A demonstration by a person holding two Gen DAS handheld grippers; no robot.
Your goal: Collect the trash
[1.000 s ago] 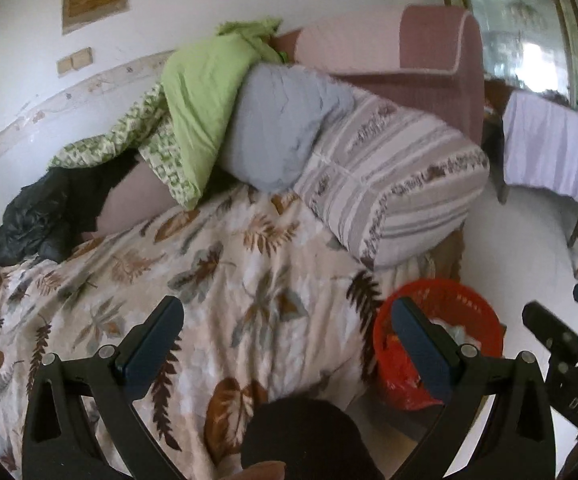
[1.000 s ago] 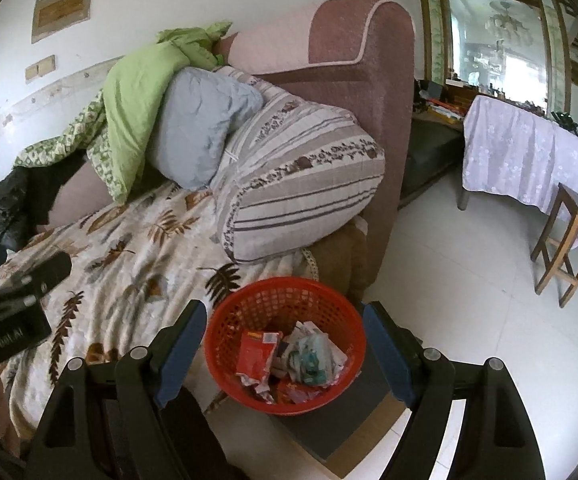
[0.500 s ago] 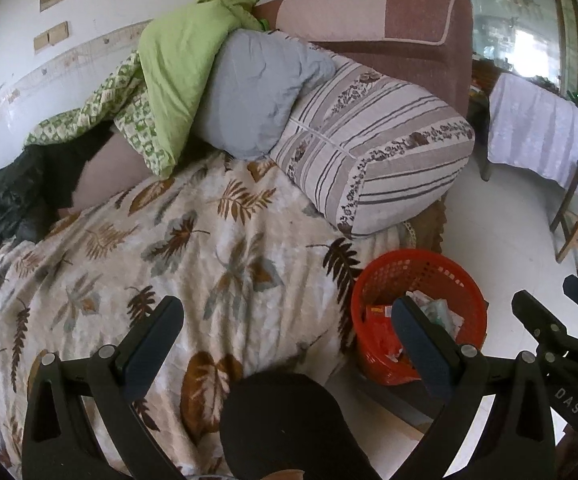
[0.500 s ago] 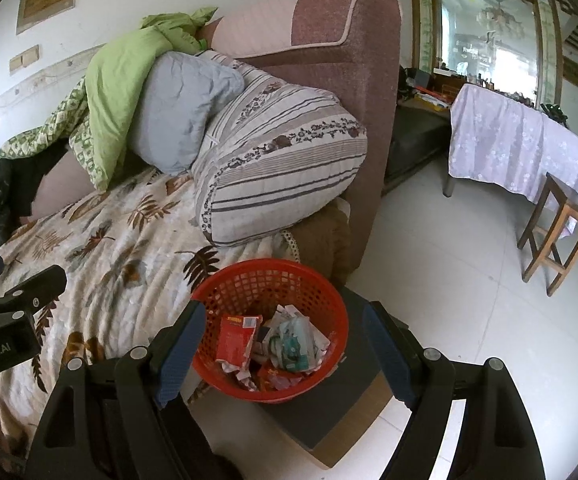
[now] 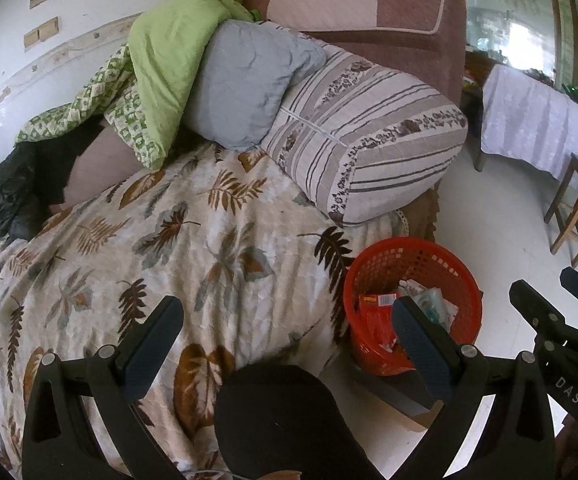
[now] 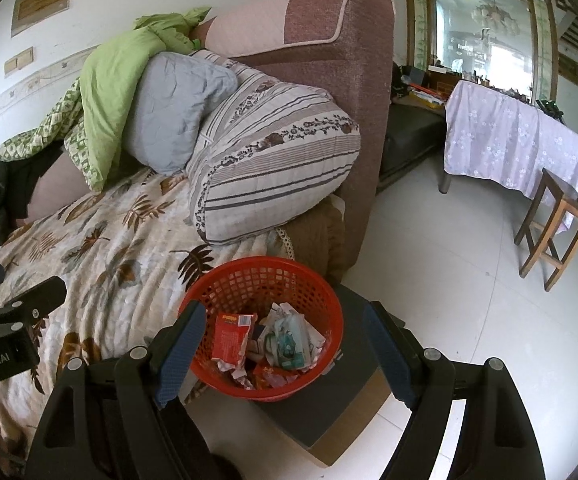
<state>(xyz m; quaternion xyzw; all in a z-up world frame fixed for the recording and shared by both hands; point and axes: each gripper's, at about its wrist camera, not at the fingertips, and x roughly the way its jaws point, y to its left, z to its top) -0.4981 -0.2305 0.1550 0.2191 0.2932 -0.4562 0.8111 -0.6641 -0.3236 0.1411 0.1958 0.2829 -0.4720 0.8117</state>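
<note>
A red mesh basket (image 6: 261,265) stands on a dark grey box (image 6: 353,400) beside the sofa's front corner. Inside lie a red packet (image 6: 231,336) and crumpled white and teal wrappers (image 6: 289,338). My right gripper (image 6: 285,354) hovers just above the basket, open, with nothing between its blue pads. My left gripper (image 5: 289,344) is open and empty over the leaf-patterned blanket (image 5: 193,248), with the basket (image 5: 389,250) just right of it. No loose trash shows on the blanket. Each gripper appears at the edge of the other's view.
The sofa holds a striped bolster (image 6: 273,168), a grey pillow (image 6: 173,116), green bedding (image 6: 109,80) and black clothes (image 5: 5,200). A wooden stool (image 6: 549,232) and a table under lilac cloth (image 6: 509,136) stand across the tiled floor. A dark rounded shape (image 5: 281,420) sits below the left gripper.
Both views have tipped downward, so the basket and its contents show more fully. Both grippers have stayed open and empty.
</note>
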